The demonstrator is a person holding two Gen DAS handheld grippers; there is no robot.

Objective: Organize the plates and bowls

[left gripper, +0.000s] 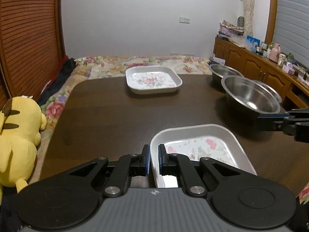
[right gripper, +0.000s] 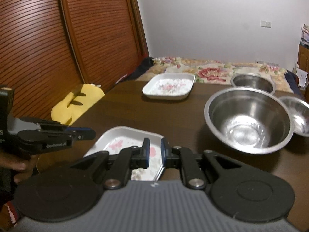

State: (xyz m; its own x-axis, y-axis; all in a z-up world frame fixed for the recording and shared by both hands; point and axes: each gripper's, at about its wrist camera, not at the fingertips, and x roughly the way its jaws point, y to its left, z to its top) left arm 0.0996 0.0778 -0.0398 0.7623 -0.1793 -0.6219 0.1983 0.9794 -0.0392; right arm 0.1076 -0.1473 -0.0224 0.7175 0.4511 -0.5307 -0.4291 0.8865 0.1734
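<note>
Left gripper [left gripper: 154, 159] clamps the near plate [left gripper: 200, 147] by its left rim at 6 o'clock on the table [left gripper: 108, 112]. Right gripper [right gripper: 154, 152] straddles that plate's right rim, seemingly pinching it. Second floral plate [left gripper: 153, 79] sits at 12 o'clock. Three steel bowls [right gripper: 248, 119], all empty, cluster at 2 o'clock.

Yellow plush toy [left gripper: 19, 135] beside table [left gripper: 106, 116]

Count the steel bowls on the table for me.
3. A big bowl sits nearest, mid-right of the table. A second bowl is behind it at the far edge. A smaller bowl sits to the big one's right, partly cut off; more could be out of view.
</note>
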